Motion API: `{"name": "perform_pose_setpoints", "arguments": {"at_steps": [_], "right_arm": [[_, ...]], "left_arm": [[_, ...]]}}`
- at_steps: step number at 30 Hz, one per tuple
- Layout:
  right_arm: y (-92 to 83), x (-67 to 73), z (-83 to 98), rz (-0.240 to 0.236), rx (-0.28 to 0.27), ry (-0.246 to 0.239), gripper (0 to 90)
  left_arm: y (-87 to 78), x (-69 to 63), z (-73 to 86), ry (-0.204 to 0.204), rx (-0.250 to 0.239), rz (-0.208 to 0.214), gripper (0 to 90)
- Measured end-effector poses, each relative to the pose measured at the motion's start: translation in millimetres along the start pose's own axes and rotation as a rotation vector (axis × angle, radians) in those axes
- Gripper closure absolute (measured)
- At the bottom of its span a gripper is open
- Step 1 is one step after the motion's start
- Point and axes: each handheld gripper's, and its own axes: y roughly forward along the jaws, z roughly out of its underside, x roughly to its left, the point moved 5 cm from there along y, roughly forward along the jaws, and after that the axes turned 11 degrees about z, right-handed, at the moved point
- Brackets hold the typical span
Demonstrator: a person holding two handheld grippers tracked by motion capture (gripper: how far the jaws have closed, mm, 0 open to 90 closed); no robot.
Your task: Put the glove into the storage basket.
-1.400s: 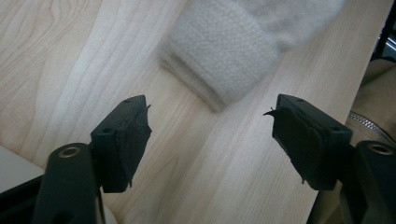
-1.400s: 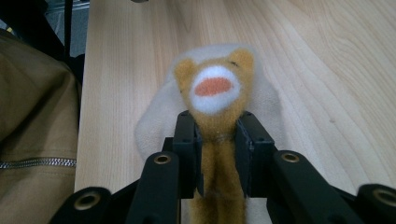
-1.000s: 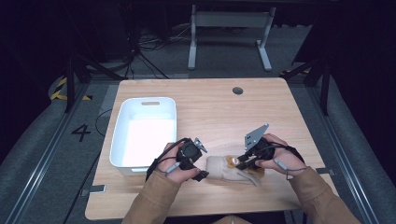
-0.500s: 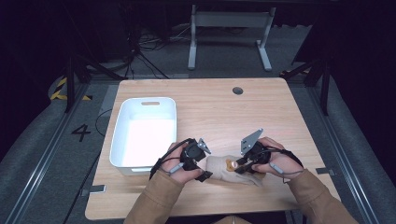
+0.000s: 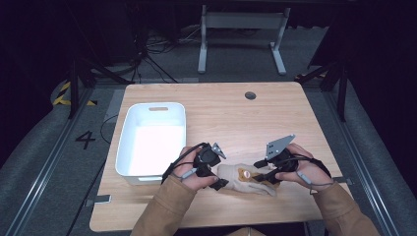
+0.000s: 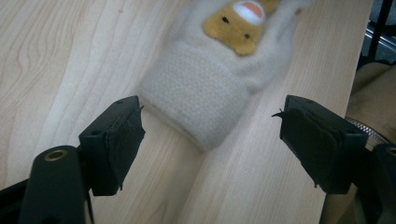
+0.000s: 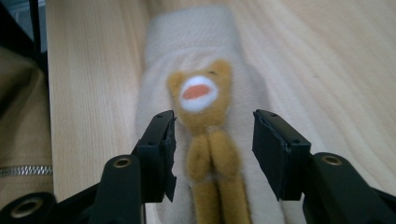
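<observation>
A cream mitten (image 5: pixel 246 179) with a brown bear figure (image 7: pixel 203 116) on it lies flat on the wooden desk (image 5: pixel 231 113), near the desk's 6 o'clock edge. The left gripper (image 6: pixel 210 140) sits at the mitten's 9 o'clock end, its jaws spread wide apart on either side of the cuff without touching it. The right gripper (image 7: pixel 212 144) comes in from 3 o'clock, jaws apart and straddling the bear's long brown body; I cannot tell whether they touch the fabric. A white bin (image 5: pixel 152 140) stands at the desk's 9 o'clock side, just beside the left hand (image 5: pixel 189 172).
</observation>
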Motion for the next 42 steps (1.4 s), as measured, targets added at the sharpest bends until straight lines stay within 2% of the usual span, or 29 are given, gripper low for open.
{"name": "perform_pose_setpoints", "arguments": {"at_steps": [3, 4, 5, 6, 7, 9, 10, 11, 12, 15, 16, 18, 19, 22, 23, 24, 25, 26, 28, 29, 30, 31, 32, 33, 36, 40, 42], "right_arm": [[-6.1, -3.2, 1.1, 0.020, -0.017, 0.026, 49.9], [-14.3, -7.4, 4.2, 0.040, -0.033, 0.060, 51.2], [-18.2, -9.0, 5.9, 0.048, -0.039, 0.080, 51.6], [-18.2, -9.0, 5.9, 0.048, -0.039, 0.080, 51.6], [-25.6, -12.6, 9.6, 0.063, -0.054, 0.112, 51.5], [-28.3, -14.1, 11.2, 0.072, -0.058, 0.124, 51.4], [-35.3, -19.6, 16.4, 0.096, -0.063, 0.150, 51.4], [-35.3, -19.6, 16.4, 0.096, -0.063, 0.150, 51.4], [-40.7, -24.6, 20.6, 0.114, -0.074, 0.177, 52.6], [-45.4, -28.2, 24.9, 0.116, -0.078, 0.200, 54.1], [-47.5, -29.6, 27.0, 0.113, -0.079, 0.215, 55.4], [-53.6, -34.4, 32.8, 0.123, -0.082, 0.262, 55.7], [-53.6, -34.4, 32.8, 0.123, -0.082, 0.262, 55.7], [-59.4, -41.8, 39.6, 0.164, -0.078, 0.303, 55.3], [-59.4, -41.8, 39.6, 0.164, -0.078, 0.303, 55.3], [-62.5, -45.6, 43.0, 0.189, -0.070, 0.329, 55.0], [-62.5, -45.6, 43.0, 0.189, -0.070, 0.329, 55.0], [-65.9, -50.0, 46.7, 0.215, -0.065, 0.360, 55.2], [-67.7, -52.4, 48.9, 0.225, -0.064, 0.373, 55.3], [-71.0, -56.3, 53.0, 0.245, -0.060, 0.418, 54.8], [-72.2, -58.6, 54.9, 0.256, -0.062, 0.431, 54.4], [-72.2, -58.6, 54.9, 0.256, -0.062, 0.431, 54.4], [-74.7, -64.1, 59.2, 0.298, -0.053, 0.445, 54.3], [-74.7, -64.1, 59.2, 0.298, -0.053, 0.445, 54.3], [-76.7, -74.1, 67.4, 0.353, -0.054, 0.480, 53.4], [-77.6, -80.9, 73.4, 0.378, -0.060, 0.497, 51.9], [-76.9, -83.2, 75.7, 0.382, -0.060, 0.484, 51.3]], "left_arm": [[0.2, 0.7, -1.5, 0.003, 0.003, -0.010, 20.5], [0.9, 1.5, -3.5, 0.015, 0.001, -0.028, 20.3], [1.0, 1.4, -4.9, 0.025, -0.002, -0.027, 20.5], [1.0, 1.4, -4.9, 0.025, -0.002, -0.027, 20.6], [0.6, 1.4, -7.9, 0.033, -0.007, -0.023, 20.7], [0.2, 1.6, -9.5, 0.032, -0.007, -0.024, 20.9], [0.3, 2.2, -11.0, 0.037, -0.011, -0.028, 20.9], [0.4, 2.3, -11.5, 0.037, -0.008, -0.026, 20.9], [0.8, 2.0, -12.5, 0.039, -0.003, -0.023, 20.9], [0.6, 1.7, -14.0, 0.038, -0.009, -0.021, 22.1], [0.5, 0.7, -15.1, 0.025, -0.016, -0.017, 22.1], [-0.5, -0.2, -18.3, 0.025, -0.035, -0.015, 22.9], [-0.5, -0.2, -18.3, 0.025, -0.035, -0.015, 22.9], [-1.1, 2.7, -18.7, 0.018, -0.033, -0.028, 22.9], [-1.1, 2.7, -18.7, 0.018, -0.033, -0.028, 22.9], [-1.4, 3.7, -18.6, 0.015, -0.030, -0.031, 22.9], [-1.4, 3.7, -18.6, 0.015, -0.030, -0.031, 22.9], [-1.4, 3.9, -18.7, 0.014, -0.030, -0.033, 22.9], [-2.0, 3.6, -19.2, 0.014, -0.032, -0.038, 23.0], [-3.4, 2.5, -20.8, 0.020, -0.051, -0.047, 25.3], [-3.4, 2.5, -20.8, 0.020, -0.051, -0.047, 25.7], [-4.1, 1.9, -21.1, 0.022, -0.051, -0.046, 25.7], [-4.4, 1.0, -21.2, 0.022, -0.056, -0.047, 25.4], [-4.4, 1.0, -21.2, 0.022, -0.056, -0.047, 25.3], [-3.4, 1.3, -20.1, 0.020, -0.045, -0.049, 24.5], [-1.1, 2.6, -19.3, 0.031, -0.037, -0.061, 23.9], [-0.3, 3.4, -19.6, 0.033, -0.038, -0.061, 23.6]]}}
